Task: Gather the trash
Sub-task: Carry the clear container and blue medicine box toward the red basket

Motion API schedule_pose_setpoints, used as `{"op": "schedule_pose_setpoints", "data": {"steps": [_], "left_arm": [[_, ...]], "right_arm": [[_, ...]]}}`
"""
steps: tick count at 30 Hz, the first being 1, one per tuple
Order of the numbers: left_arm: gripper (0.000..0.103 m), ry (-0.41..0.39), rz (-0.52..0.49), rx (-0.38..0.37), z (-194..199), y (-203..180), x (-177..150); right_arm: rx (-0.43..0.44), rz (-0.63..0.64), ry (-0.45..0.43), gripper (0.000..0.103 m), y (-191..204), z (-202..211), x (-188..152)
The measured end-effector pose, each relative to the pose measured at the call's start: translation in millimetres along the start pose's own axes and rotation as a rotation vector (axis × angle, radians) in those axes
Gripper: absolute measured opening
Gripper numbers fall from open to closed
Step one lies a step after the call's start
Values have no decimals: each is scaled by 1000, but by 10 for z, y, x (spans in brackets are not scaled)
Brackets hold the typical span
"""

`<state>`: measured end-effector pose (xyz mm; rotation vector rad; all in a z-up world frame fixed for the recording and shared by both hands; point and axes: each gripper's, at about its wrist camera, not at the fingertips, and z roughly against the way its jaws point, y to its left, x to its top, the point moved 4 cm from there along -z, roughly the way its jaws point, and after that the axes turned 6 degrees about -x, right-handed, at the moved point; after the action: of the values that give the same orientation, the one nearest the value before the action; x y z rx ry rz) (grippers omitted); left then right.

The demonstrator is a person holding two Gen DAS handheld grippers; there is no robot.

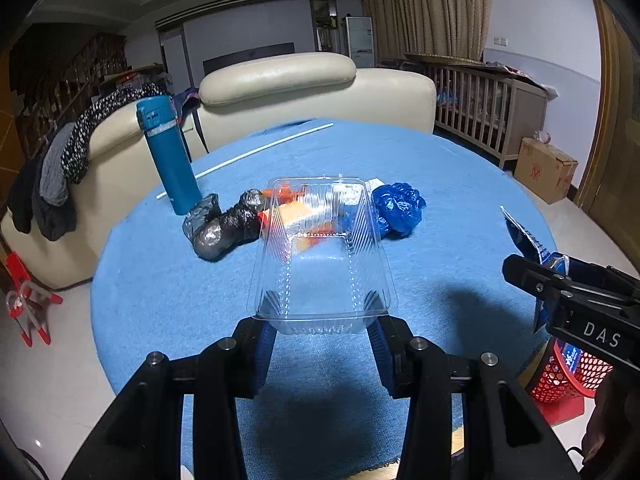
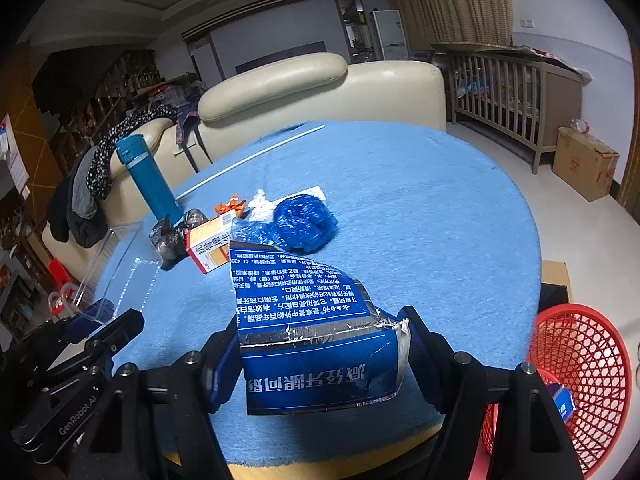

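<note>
My left gripper [image 1: 322, 330] is shut on the near end of a clear plastic clamshell box [image 1: 320, 256], held above the blue tablecloth [image 1: 440, 184]. My right gripper [image 2: 320, 344] is shut on a flattened blue carton [image 2: 304, 320] with white print and a silver torn edge. In the right wrist view the clear box [image 2: 116, 264] shows at the left. On the cloth lie a crumpled black bag [image 1: 224, 228], a crumpled blue bag [image 2: 304, 220], an orange-and-white box [image 2: 210, 246], an orange wrapper [image 2: 230, 206] and a white paper scrap [image 2: 260, 202].
A red mesh basket [image 2: 580, 380] stands on the floor by the table's near right edge, with a blue item inside. A teal flask [image 1: 168, 156] stands upright behind the black bag. A thin white rod [image 1: 248, 156] lies across the far cloth. A cream sofa [image 1: 320, 88] is behind the table.
</note>
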<state>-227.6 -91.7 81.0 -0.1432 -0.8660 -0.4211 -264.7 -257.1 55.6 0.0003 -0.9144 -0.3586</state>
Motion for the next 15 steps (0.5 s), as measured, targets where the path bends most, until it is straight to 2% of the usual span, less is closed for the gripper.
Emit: {"op": "schedule_pose_setpoints", "data": {"steps": [6,15], "left_arm": [[45,5,-15,39,36,-74,25],[45,3,-61,47,55,-225,36]], "right_arm": [[-1,-36,-10,75,-162,56,-19],[-4,-82,-15,75,-359,79,-53]]}}
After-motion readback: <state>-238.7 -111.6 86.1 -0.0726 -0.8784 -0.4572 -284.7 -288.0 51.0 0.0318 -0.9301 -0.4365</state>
